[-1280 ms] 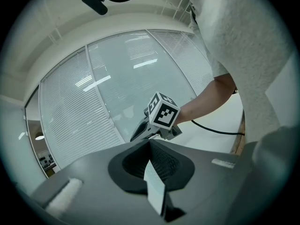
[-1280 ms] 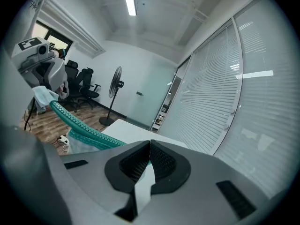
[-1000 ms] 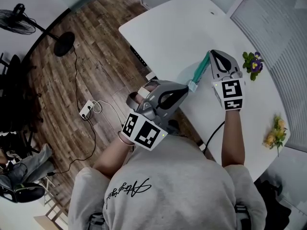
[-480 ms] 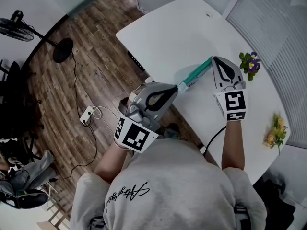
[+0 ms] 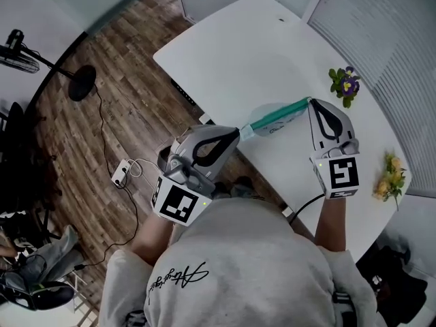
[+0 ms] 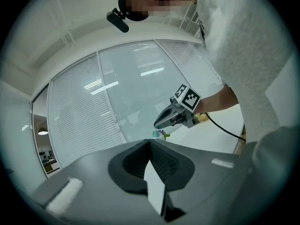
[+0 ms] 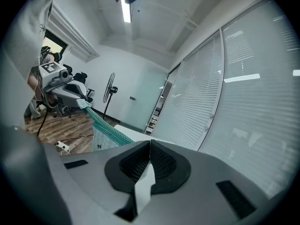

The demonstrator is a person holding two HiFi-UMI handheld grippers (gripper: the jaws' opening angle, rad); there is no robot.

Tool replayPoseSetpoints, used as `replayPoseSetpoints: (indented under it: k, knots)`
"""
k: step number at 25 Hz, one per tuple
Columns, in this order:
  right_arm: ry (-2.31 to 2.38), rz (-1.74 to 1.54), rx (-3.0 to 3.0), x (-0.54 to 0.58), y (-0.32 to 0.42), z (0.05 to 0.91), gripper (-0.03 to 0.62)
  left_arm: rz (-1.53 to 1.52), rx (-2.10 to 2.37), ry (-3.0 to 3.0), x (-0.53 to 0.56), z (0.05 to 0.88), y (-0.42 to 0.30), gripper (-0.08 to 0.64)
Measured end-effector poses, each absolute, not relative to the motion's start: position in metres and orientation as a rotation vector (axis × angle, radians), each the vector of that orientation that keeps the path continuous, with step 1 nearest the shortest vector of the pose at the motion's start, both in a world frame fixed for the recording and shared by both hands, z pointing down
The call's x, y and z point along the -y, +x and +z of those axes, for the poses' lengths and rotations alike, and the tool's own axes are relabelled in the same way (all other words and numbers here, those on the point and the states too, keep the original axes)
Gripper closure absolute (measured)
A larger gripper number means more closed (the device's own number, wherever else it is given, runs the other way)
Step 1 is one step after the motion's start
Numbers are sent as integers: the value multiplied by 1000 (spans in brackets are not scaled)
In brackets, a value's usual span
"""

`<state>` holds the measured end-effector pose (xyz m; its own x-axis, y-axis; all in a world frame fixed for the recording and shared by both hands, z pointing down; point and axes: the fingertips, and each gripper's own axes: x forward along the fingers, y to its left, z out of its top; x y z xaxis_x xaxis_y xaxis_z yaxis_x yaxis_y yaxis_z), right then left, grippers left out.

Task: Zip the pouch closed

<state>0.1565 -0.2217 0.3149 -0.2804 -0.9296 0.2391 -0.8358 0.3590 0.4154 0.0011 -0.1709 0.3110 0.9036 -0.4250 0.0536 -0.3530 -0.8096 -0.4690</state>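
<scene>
Pouch (image 5: pixel 276 116) is held taut in the air between both claws. Its long axis runs from the left gripper (image 5: pixel 236 132), clenched on the nearer end, straight across to the right gripper (image 5: pixel 311 103), clenched on the farther end. A teal zipper band tops a pale, translucent body hung above the table (image 5: pixel 238 53) edge.

Cursive script on sweatshirt (image 5: pixel 180 272) illegible, small mark on pouch (image 7: pixel 103 140) unreadable

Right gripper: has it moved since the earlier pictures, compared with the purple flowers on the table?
Yes. The right gripper has drawn back toward the person, from beyond the purple flowers to nearer than them.
</scene>
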Motion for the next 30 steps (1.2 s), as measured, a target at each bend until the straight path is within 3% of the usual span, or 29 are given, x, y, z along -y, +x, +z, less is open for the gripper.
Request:
replayPoseSetpoints:
  k: [16, 30]
  knots:
    - [1495, -146, 2253, 200, 150, 319, 588, -273, -633, -2685, 203, 334, -13, 560]
    - [1495, 0, 2281, 251, 160, 365, 588, -346, -718, -2736, 250, 370, -2, 560]
